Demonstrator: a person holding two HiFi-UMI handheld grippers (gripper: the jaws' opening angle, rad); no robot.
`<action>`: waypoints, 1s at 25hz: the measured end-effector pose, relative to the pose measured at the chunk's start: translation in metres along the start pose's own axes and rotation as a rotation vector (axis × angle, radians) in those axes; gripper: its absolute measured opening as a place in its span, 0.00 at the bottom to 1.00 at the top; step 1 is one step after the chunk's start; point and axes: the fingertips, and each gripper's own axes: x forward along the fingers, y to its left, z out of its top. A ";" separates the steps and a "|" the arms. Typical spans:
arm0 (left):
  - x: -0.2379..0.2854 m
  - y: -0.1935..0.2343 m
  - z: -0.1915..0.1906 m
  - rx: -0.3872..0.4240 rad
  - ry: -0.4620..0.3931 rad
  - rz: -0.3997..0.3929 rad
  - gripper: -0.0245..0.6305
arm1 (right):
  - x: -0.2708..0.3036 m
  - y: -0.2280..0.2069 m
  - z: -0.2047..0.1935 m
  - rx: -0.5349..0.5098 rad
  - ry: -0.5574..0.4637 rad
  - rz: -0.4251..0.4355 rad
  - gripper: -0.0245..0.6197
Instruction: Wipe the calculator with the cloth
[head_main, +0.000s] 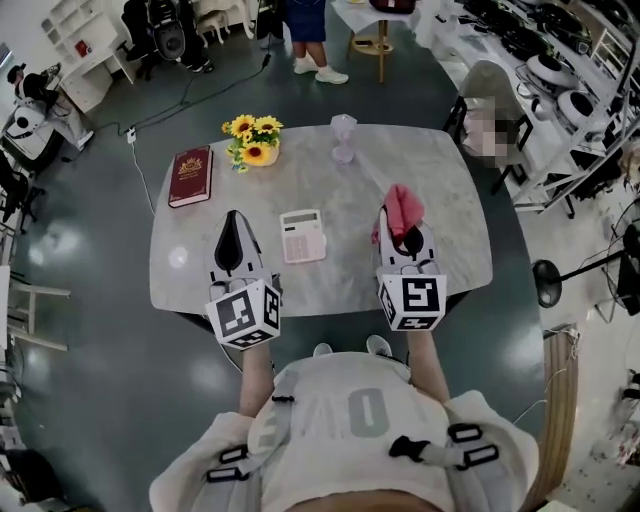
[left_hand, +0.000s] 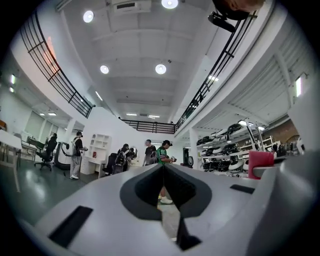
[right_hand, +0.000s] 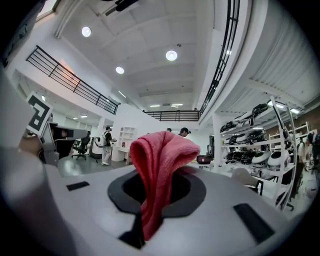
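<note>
A white calculator (head_main: 302, 236) lies flat on the marble table (head_main: 330, 180), between my two grippers. My left gripper (head_main: 233, 222) hovers just left of it, shut and empty; in the left gripper view its jaws (left_hand: 163, 167) meet with nothing between them. My right gripper (head_main: 402, 228) is to the calculator's right, shut on a red cloth (head_main: 401, 208). In the right gripper view the cloth (right_hand: 159, 165) bunches out past the closed jaws. Both grippers point about level, away from me.
On the table's far side stand a dark red book (head_main: 190, 175), a pot of yellow sunflowers (head_main: 255, 140) and a clear glass (head_main: 343, 136). A chair (head_main: 490, 100) stands at the table's right corner. People stand beyond the table.
</note>
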 end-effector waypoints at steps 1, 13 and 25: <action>0.001 -0.003 -0.001 0.002 0.002 -0.015 0.07 | -0.002 0.000 -0.001 0.007 0.001 -0.006 0.12; -0.003 -0.020 -0.006 0.008 0.019 -0.092 0.07 | -0.013 0.004 -0.003 0.020 0.008 -0.024 0.12; -0.005 -0.033 0.015 -0.004 -0.051 -0.160 0.33 | -0.016 0.005 -0.001 0.025 0.012 0.014 0.12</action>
